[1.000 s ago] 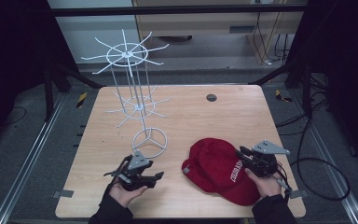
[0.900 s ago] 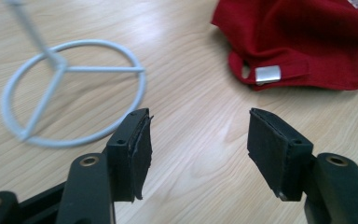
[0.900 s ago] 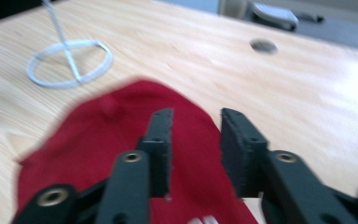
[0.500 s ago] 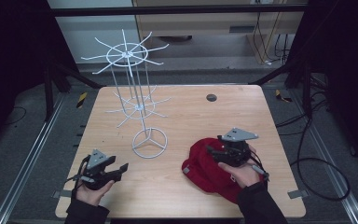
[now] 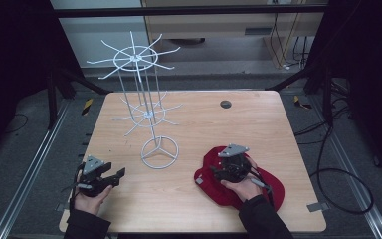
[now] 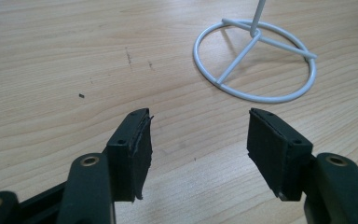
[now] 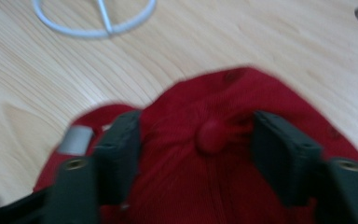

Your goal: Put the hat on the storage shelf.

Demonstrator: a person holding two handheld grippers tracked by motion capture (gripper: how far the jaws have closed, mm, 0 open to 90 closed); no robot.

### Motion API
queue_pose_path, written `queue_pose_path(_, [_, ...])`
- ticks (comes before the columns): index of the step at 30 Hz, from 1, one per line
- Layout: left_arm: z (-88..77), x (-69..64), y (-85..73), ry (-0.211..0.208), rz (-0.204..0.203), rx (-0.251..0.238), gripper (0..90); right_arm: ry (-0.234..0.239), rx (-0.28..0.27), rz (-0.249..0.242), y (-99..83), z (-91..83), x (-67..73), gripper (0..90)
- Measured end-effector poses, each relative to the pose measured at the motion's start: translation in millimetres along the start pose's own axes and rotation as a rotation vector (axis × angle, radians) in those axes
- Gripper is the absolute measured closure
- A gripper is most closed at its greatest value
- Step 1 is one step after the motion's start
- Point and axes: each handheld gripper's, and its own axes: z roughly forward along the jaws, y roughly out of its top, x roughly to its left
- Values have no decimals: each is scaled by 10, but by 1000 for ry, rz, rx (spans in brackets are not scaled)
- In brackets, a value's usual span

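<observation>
Wood-grain table: ribbed red cap w/ top button, round wire rack.

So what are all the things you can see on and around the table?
table: one, light wood, middle of the high view.
wire rack: one, white, two tiers of spokes on a ring base, standing on the table's left half.
cap: one, red, lying on the table's near right part.
round insert: one, dark, set in the tabletop near the far edge.
cables: several, black, on the floor right of the table.
left gripper: one, black, jaws open over bare wood near the rack's base.
right gripper: one, black, jaws open either side of the cap's top button.
</observation>
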Motion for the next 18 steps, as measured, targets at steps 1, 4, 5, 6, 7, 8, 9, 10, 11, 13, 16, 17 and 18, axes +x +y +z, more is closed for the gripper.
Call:
queue_pose_path(1, [5,2,-3,-2,-1,3,399,-7,26,-5,-21,29,0,472])
queue_pose_path(4, [4,3,-6,-3,-1,2,404,-24,69,4,-103,109,-3,623])
queue_pose_path(5, [4,3,-7,-3,-1,1,405,-28,74,5,-132,126,-10,654])
queue_pose_path(6, [7,2,-8,-4,0,0,406,-31,76,11,-158,138,-17,675])
queue_pose_path(7, [11,2,-10,-3,2,2,408,-35,78,15,-176,136,-22,690])
queue_pose_path(8, [16,1,-12,-4,2,5,409,-37,71,15,-186,125,-27,699])
queue_pose_path(9, [19,0,-13,-6,1,6,411,-36,61,17,-187,108,-32,705])
queue_pose_path(10, [20,-1,-13,-6,2,7,412,-35,53,24,-181,80,-35,709])
queue_pose_path(11, [20,-2,-12,-6,2,6,411,-34,38,27,-170,50,-42,713])
queue_pose_path(13, [18,-2,-12,-6,0,3,412,-28,-1,40,-133,-32,-54,717])
queue_pose_path(16, [18,1,-13,-5,1,3,412,-27,-60,49,-62,-186,-78,720])
queue_pose_path(17, [18,0,-13,-6,0,1,412,-27,-81,53,-35,-246,-89,721])
queue_pose_path(18, [19,-1,-13,-7,0,0,412,-20,-107,62,-7,-311,-101,722])
